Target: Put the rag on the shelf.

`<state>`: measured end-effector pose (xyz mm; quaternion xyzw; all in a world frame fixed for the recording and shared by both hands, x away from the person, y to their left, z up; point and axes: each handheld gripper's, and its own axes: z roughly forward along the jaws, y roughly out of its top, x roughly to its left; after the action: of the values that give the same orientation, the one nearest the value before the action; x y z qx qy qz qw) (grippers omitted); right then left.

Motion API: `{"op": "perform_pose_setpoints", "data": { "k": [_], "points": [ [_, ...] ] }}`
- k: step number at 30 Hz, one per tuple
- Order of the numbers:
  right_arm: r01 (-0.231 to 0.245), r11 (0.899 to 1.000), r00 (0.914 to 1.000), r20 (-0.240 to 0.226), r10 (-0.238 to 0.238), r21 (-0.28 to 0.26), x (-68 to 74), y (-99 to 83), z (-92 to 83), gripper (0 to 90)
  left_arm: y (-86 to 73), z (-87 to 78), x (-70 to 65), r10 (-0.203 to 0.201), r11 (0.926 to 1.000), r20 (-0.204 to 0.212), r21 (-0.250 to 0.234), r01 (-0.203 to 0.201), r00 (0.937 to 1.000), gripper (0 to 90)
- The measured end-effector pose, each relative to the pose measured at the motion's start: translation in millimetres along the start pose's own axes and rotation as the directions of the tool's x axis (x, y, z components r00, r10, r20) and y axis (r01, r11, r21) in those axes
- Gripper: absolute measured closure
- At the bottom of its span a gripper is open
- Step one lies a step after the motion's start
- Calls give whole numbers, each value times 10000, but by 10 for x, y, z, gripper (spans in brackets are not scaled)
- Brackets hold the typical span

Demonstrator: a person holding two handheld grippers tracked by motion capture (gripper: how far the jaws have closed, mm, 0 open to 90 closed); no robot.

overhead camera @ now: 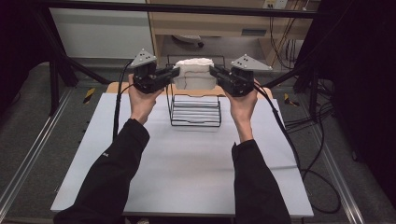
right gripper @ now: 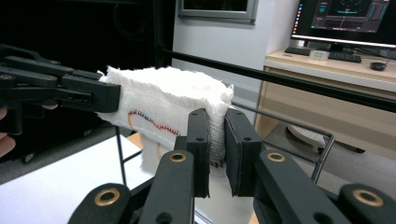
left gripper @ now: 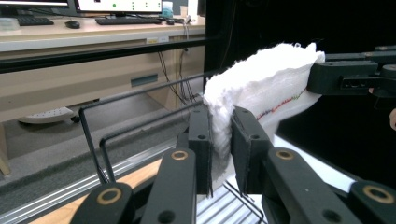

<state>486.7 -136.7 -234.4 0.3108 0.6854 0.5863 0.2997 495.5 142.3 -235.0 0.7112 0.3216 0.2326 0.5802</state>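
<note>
A folded white towel (overhead camera: 196,70) with a line of coloured stitching hangs stretched between my two grippers, above the back of a black wire rack (overhead camera: 195,109). My left gripper (overhead camera: 175,72) is shut on the towel's left end, and my right gripper (overhead camera: 212,71) is shut on its right end. In the left gripper view the towel (left gripper: 261,88) is pinched between the two black jaws of the left gripper (left gripper: 219,121), with the right gripper (left gripper: 327,77) clamped on the far end. In the right gripper view the right gripper (right gripper: 217,121) squeezes the towel (right gripper: 173,102), and the left gripper (right gripper: 100,95) grips its far corner.
The rack stands at the far middle of a white table (overhead camera: 187,163), with its upright wire loops (left gripper: 93,140) just behind the towel. A black frame bar (right gripper: 280,79) runs across behind the table. Cables (overhead camera: 289,140) trail off the table's right side.
</note>
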Motion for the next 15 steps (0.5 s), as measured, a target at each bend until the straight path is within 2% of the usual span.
{"op": "perform_pose_setpoints", "data": {
  "k": [1, 7, 15],
  "points": [
    [9, 10000, 10000, -49, -9, 10, 6, -13, -13, 812, -7, -12, -6, 105, 9999, -60, 32, -105, 9999, 777],
    [140, 9998, 9996, -252, -137, 125, 23, -87, -62, 816, -26, -38, -38, 171, 9996, 53, 222, -172, 9998, 759],
    [319, 9994, 9991, -268, -315, 155, 38, -137, -54, 816, 69, -151, -11, -25, 9990, 75, 451, 22, 10000, 682]
  ]
}}
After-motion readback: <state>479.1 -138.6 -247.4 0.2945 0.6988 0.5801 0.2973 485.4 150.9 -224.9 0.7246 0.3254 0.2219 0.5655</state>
